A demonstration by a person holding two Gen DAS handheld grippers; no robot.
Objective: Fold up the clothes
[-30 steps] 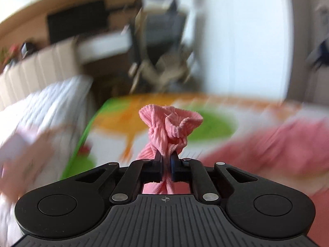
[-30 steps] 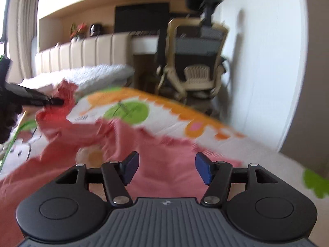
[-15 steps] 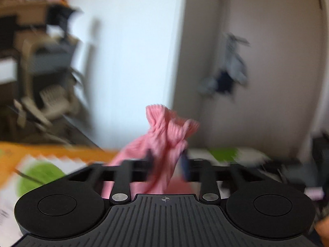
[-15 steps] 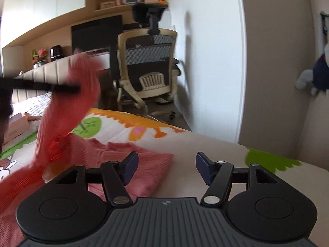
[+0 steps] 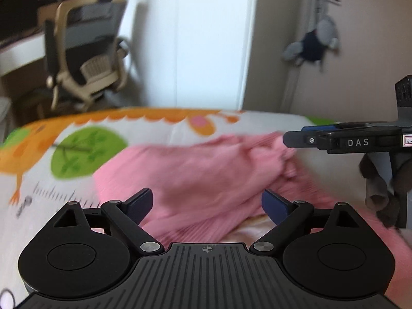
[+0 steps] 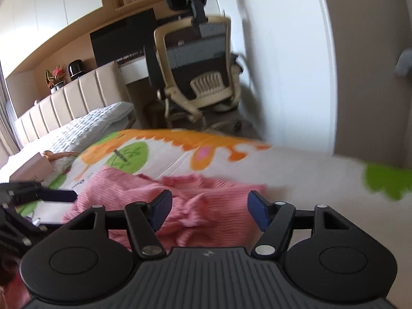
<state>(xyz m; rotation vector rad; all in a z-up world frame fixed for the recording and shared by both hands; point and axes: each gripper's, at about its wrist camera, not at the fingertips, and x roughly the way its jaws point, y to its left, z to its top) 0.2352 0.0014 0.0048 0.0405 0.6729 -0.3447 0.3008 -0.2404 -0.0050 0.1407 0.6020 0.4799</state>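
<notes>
A pink ribbed garment [image 5: 195,177] lies rumpled on a cartoon-printed bed sheet [image 5: 85,141]. My left gripper [image 5: 207,203] hovers just above it, open, with nothing between its blue pads. In the left wrist view the right gripper [image 5: 298,139] reaches in from the right at the garment's far edge. From the right wrist view the same garment [image 6: 206,198] spreads under my right gripper [image 6: 209,209], which is open and empty. The left gripper [image 6: 59,195] shows there at the left edge, beside the cloth.
An office chair [image 6: 195,69] stands past the bed's far edge by a white wall. A desk with a dark monitor [image 6: 123,38] is behind it. A grey quilt [image 6: 87,126] and a pink box [image 6: 31,170] lie at the left. A stuffed toy [image 5: 314,41] hangs on the wall.
My left gripper let go of the pink cloth it was pinching and now stands open above it. The garment dropped flat onto the sheet. Both cameras swung and tilted down.
</notes>
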